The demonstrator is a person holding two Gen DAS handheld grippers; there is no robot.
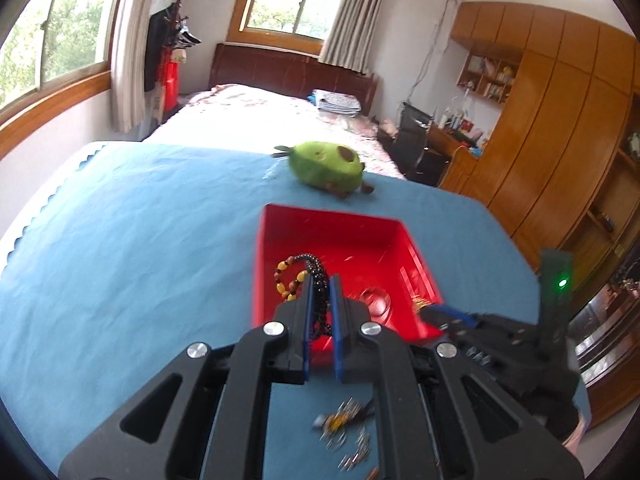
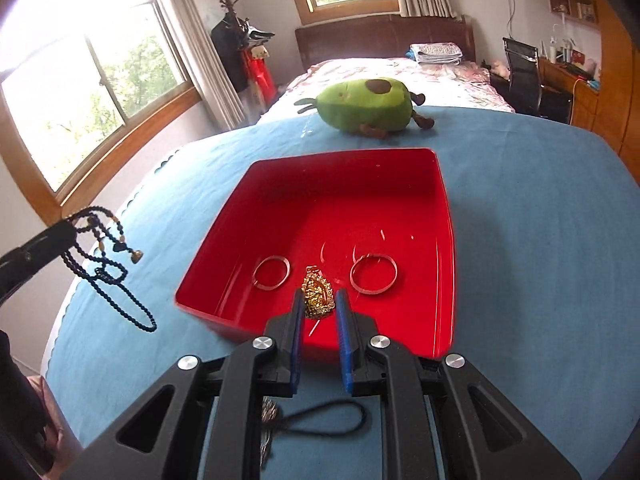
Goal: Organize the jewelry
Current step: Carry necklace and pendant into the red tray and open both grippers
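In the left wrist view, my left gripper (image 1: 322, 285) is shut on a black bead strand (image 1: 314, 262). A loop of yellow and brown beads (image 1: 285, 278) hangs with it over the near left part of the red box (image 1: 332, 226). In the right wrist view, my right gripper (image 2: 319, 297) is shut on a bunched gold chain (image 2: 316, 286) above the near edge of the red box (image 2: 340, 184). Two silver bangles (image 2: 271, 273) (image 2: 374, 274) lie on the box floor. The left gripper (image 2: 44, 244) shows at the left with the black strand (image 2: 114, 284) dangling.
A blue cloth (image 1: 140, 240) covers the table. A green avocado plush (image 2: 364, 106) lies behind the box. Loose small jewelry (image 1: 344, 424) lies on the cloth under the left gripper, and a black cord (image 2: 324, 420) under the right. A bed and a wooden wardrobe stand beyond.
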